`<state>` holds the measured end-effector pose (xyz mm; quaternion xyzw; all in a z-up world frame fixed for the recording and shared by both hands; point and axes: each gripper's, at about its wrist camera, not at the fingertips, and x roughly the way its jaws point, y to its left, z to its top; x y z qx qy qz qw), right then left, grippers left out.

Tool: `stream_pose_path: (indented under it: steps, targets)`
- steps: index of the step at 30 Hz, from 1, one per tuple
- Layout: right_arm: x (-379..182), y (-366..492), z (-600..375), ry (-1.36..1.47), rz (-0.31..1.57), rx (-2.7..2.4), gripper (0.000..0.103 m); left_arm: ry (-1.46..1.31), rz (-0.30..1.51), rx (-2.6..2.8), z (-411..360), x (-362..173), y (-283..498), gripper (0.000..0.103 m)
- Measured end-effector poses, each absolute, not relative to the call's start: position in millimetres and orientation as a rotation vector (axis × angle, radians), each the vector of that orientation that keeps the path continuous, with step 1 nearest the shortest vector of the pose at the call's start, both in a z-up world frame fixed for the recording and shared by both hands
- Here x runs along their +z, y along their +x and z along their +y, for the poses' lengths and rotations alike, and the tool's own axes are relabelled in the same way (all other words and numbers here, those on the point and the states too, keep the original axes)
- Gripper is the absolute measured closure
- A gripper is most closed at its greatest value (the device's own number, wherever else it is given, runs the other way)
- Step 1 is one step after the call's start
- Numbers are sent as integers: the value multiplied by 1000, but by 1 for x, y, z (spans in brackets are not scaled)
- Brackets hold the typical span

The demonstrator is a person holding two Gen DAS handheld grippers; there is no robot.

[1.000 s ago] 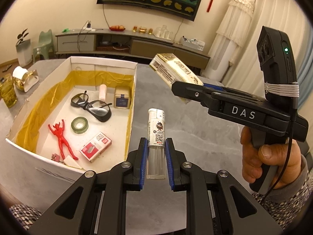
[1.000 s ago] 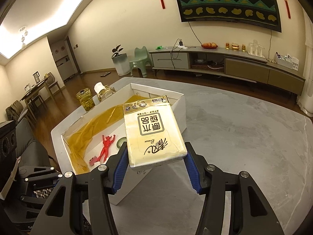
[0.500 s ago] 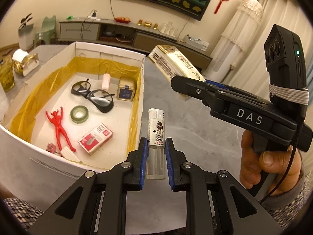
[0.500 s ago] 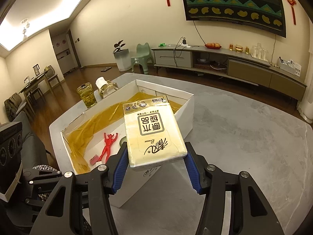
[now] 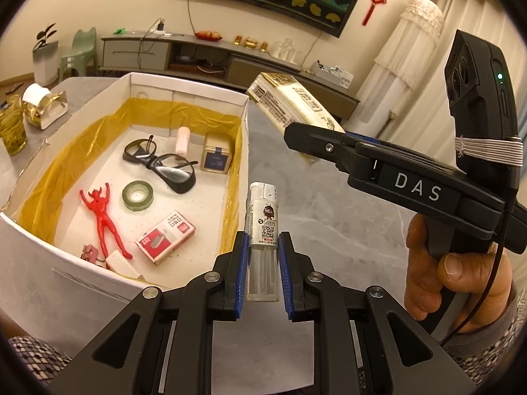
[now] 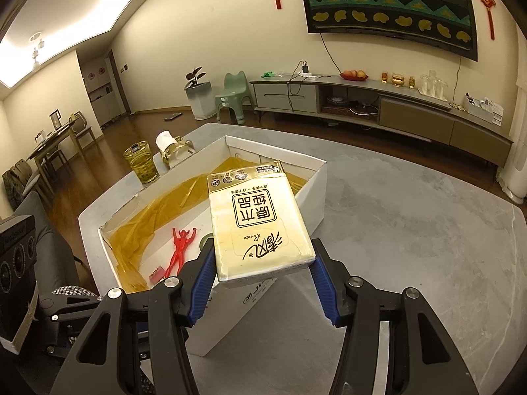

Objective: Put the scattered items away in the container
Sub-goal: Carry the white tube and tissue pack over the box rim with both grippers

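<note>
My left gripper is shut on a white lighter, held upright just right of the white box with a yellow lining. Inside the box lie glasses, a tape roll, a red figure, a red-and-white staple box, a small tin and a pink tube. My right gripper is shut on a pale yellow tissue pack, held in the air above the box's near right side. In the left wrist view the tissue pack hangs beyond the box's right wall.
The box stands on a grey table. Past its left side are a yellow-green glass and a gold tape dispenser. A person's hand grips the right gripper's handle. A TV cabinet runs along the far wall.
Both grippers have shifted slightly closer to the box while holding their items. The tissue pack now overlaps more of the box's right side.
</note>
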<state>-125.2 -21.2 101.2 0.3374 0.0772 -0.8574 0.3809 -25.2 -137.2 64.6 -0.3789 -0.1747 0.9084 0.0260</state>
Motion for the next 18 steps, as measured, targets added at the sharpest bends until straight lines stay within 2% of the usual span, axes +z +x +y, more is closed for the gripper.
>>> stream_pose_path:
  steps: [18]
  targets:
    - [79, -126, -40, 920, 284, -2186, 46, -1192, -624, 2754, -150, 47, -27, 85]
